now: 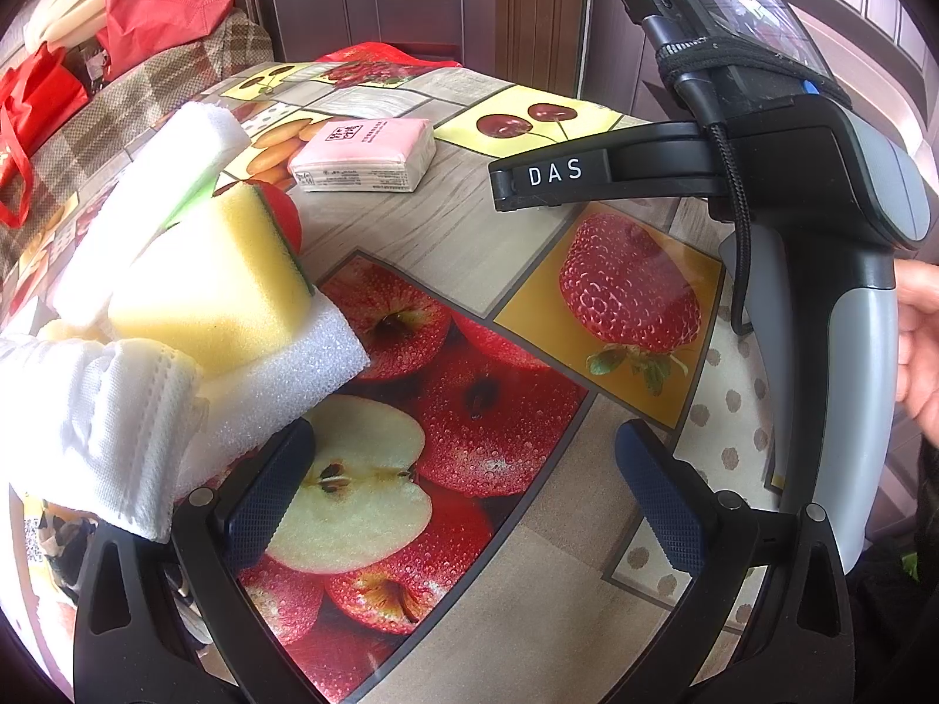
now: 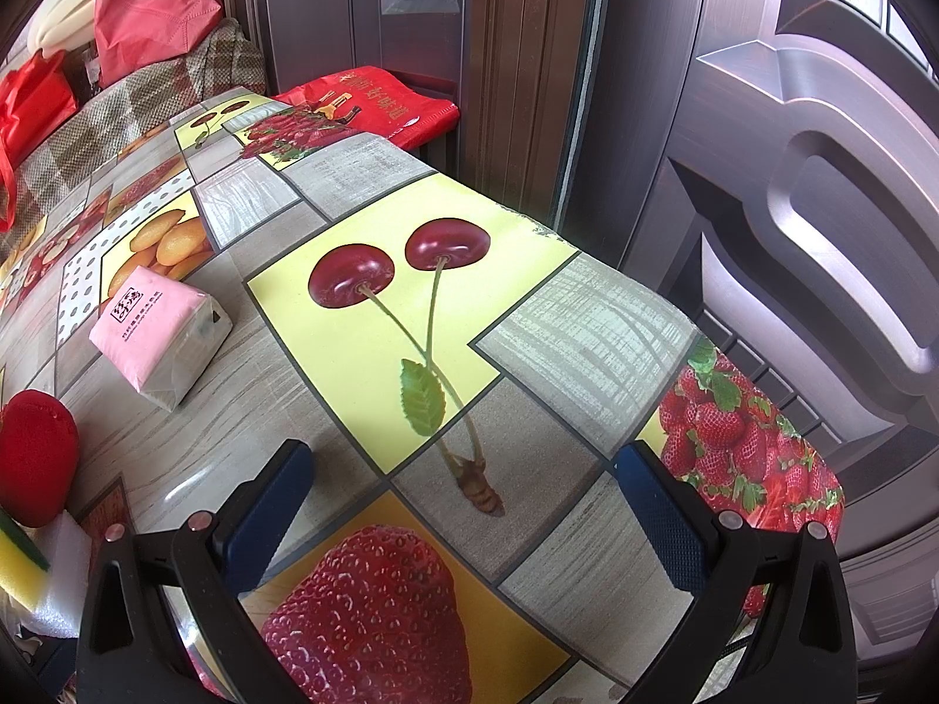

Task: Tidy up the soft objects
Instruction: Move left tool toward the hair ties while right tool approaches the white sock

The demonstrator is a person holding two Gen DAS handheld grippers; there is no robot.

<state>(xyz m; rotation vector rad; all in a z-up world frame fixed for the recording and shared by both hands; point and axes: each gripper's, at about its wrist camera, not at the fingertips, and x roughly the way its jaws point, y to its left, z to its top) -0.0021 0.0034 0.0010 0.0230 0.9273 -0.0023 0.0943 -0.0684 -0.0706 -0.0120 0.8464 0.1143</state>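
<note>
A pile of soft things lies at the left in the left wrist view: a yellow sponge [image 1: 217, 276], a white foam block [image 1: 281, 387] under it, another white foam piece [image 1: 152, 193], a white face mask [image 1: 100, 428] and a red soft ball [image 1: 287, 217] behind. A pink tissue pack [image 1: 364, 155] lies farther back. My left gripper [image 1: 469, 481] is open and empty over the table, its left finger beside the foam block. My right gripper [image 2: 463, 498] is open and empty; its body [image 1: 821, 188] shows in the left view. The right wrist view shows the tissue pack [image 2: 158, 334], red ball [image 2: 35, 457] and sponge [image 2: 17, 563].
The table wears a fruit-print cloth [image 2: 411, 322]. A red bag [image 2: 375, 100] lies at its far edge. A plaid-covered seat [image 1: 147, 100] with red bags [image 1: 158, 0] stands at the back left. A brown door [image 2: 792, 205] is close on the right.
</note>
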